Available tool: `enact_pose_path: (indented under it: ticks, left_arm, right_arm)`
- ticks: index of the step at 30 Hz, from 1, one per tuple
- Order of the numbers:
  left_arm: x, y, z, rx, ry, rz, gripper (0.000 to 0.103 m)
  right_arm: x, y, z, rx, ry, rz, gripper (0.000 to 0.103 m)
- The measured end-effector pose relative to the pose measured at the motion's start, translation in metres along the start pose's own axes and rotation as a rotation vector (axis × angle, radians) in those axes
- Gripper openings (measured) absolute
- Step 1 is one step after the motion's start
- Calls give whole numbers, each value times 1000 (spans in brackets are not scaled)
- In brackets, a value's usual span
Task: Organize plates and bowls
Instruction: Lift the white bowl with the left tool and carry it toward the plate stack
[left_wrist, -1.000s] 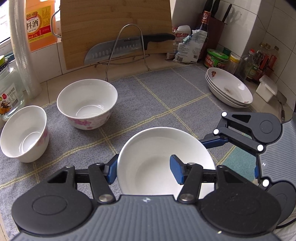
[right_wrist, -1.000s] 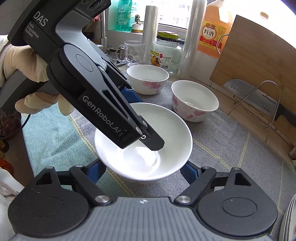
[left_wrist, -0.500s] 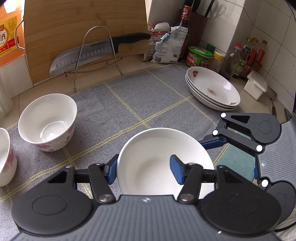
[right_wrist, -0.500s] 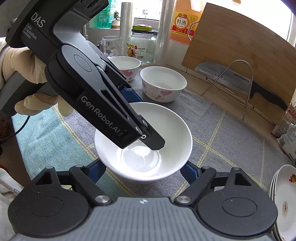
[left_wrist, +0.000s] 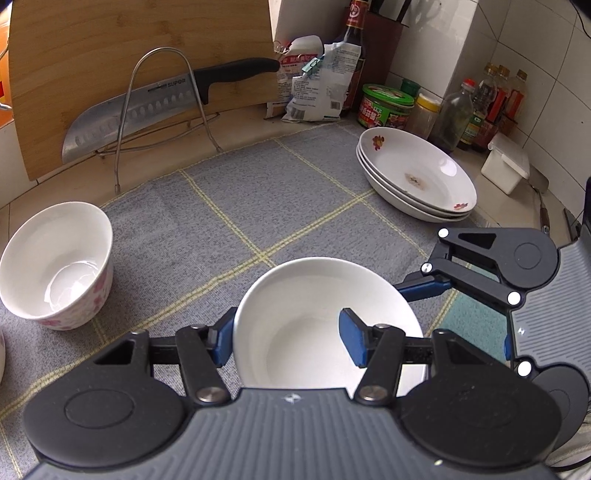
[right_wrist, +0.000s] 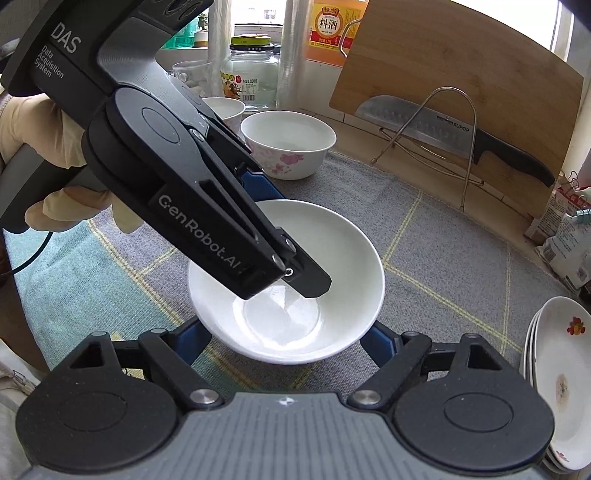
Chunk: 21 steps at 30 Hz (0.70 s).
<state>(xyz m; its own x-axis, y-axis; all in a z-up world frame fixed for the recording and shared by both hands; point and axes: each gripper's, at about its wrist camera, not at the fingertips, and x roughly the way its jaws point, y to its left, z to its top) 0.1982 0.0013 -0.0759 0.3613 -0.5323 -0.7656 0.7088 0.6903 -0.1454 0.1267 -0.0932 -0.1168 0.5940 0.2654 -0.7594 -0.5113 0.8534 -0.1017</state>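
A plain white bowl (left_wrist: 295, 295) (right_wrist: 343, 258) hangs just over the grey checked mat (left_wrist: 258, 192). My left gripper (left_wrist: 288, 338) is shut on its rim, one blue finger inside and one outside. From the opposite side my right gripper (right_wrist: 286, 343) clasps the bowl's lower body, with the pads hidden under the rim; one of its fingers (left_wrist: 424, 288) meets the bowl's right side. A floral bowl (left_wrist: 55, 266) (right_wrist: 288, 144) stands on the mat to the left, with a second one (right_wrist: 227, 109) behind it. A stack of floral plates (left_wrist: 417, 177) (right_wrist: 561, 369) sits at the mat's right.
A cutting board (left_wrist: 129, 55) leans on the back wall behind a wire rack holding a large knife (left_wrist: 147, 107). Bags, a jar and bottles (left_wrist: 384, 107) crowd the back right corner, with a white box (left_wrist: 508, 170) near the plates. A gloved hand (right_wrist: 37, 133) holds the left gripper.
Both grippers have carried the white bowl to the right across the mat. The floral bowls have slid away to the left and the plate stack has come closer.
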Motion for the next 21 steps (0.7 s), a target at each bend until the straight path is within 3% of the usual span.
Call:
enact_pose_path:
  ticks: [21]
  left_arm:
    - [12,-3,3,-3,14,5,56]
  right_arm:
    - [10,-12,-1,49,23,15,90]
